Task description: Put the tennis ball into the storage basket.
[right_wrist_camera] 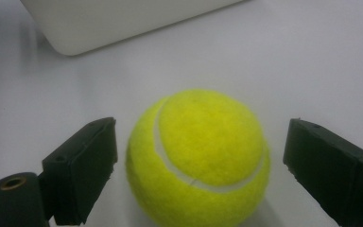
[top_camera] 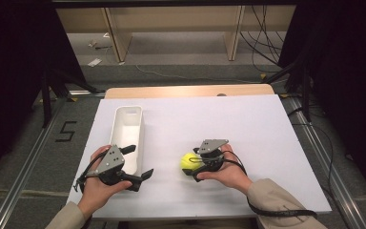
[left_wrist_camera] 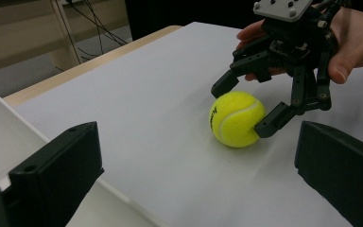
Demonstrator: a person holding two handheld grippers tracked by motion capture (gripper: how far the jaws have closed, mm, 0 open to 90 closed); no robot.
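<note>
One tennis ball (right_wrist_camera: 198,158) sits between the right hand-held gripper's (top_camera: 196,167) parted jaws; one white tray (top_camera: 126,136) beside.

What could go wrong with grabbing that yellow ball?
The tennis ball sits loose on the flat white table, so uneven jaws of the right gripper might nudge it rolling away. A gap shows beside each jaw, so lifting now would probably leave it behind.

A black "5" is marked on the grey floor (top_camera: 33,143) left of the table.
</note>
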